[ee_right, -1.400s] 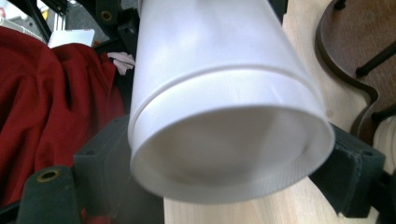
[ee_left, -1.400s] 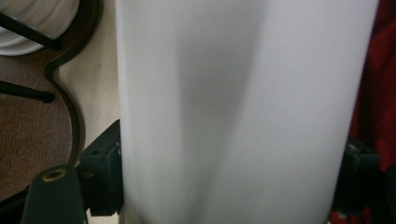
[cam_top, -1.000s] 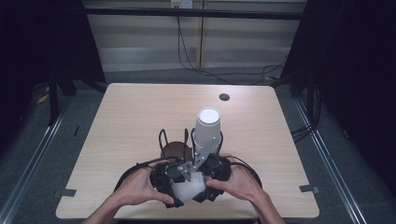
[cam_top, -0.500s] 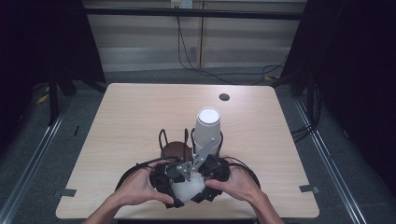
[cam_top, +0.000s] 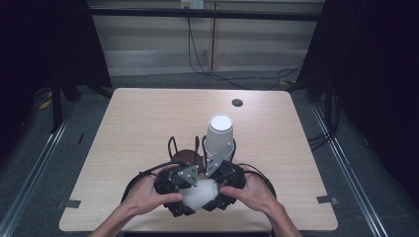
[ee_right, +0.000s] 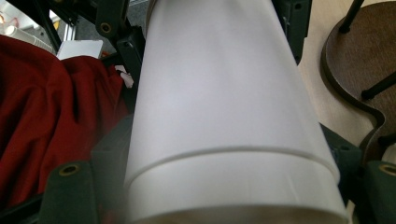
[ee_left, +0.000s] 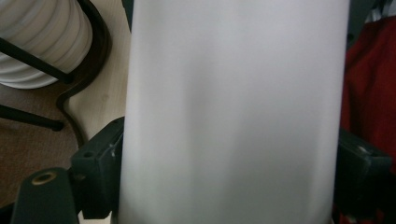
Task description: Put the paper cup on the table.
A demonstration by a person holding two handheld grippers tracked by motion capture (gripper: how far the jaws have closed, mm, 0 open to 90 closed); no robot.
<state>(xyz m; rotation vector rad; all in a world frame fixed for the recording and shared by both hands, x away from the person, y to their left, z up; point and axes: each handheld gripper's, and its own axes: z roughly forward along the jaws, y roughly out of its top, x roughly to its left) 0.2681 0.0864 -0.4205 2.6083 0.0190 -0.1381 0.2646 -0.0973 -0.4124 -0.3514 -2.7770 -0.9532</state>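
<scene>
A white paper cup [cam_top: 198, 195] lies sideways between both grippers near the table's front edge. My left gripper [cam_top: 184, 191] is shut on one end, its jaws pressing both sides of the cup [ee_left: 233, 112]. My right gripper [cam_top: 217, 189] is shut on the other end. In the right gripper view an edge line crosses the cup [ee_right: 224, 116], like one cup nested in another. My left gripper [ee_left: 229, 177] and right gripper [ee_right: 229, 186] face each other, hands close together.
A black wire holder on a brown base [cam_top: 187, 157] stands just behind the grippers, with an upside-down stack of white cups [cam_top: 219, 136] in its right slot. A small dark disc [cam_top: 237, 102] lies far back. Red clothing [ee_right: 51, 107] is by the table's near edge.
</scene>
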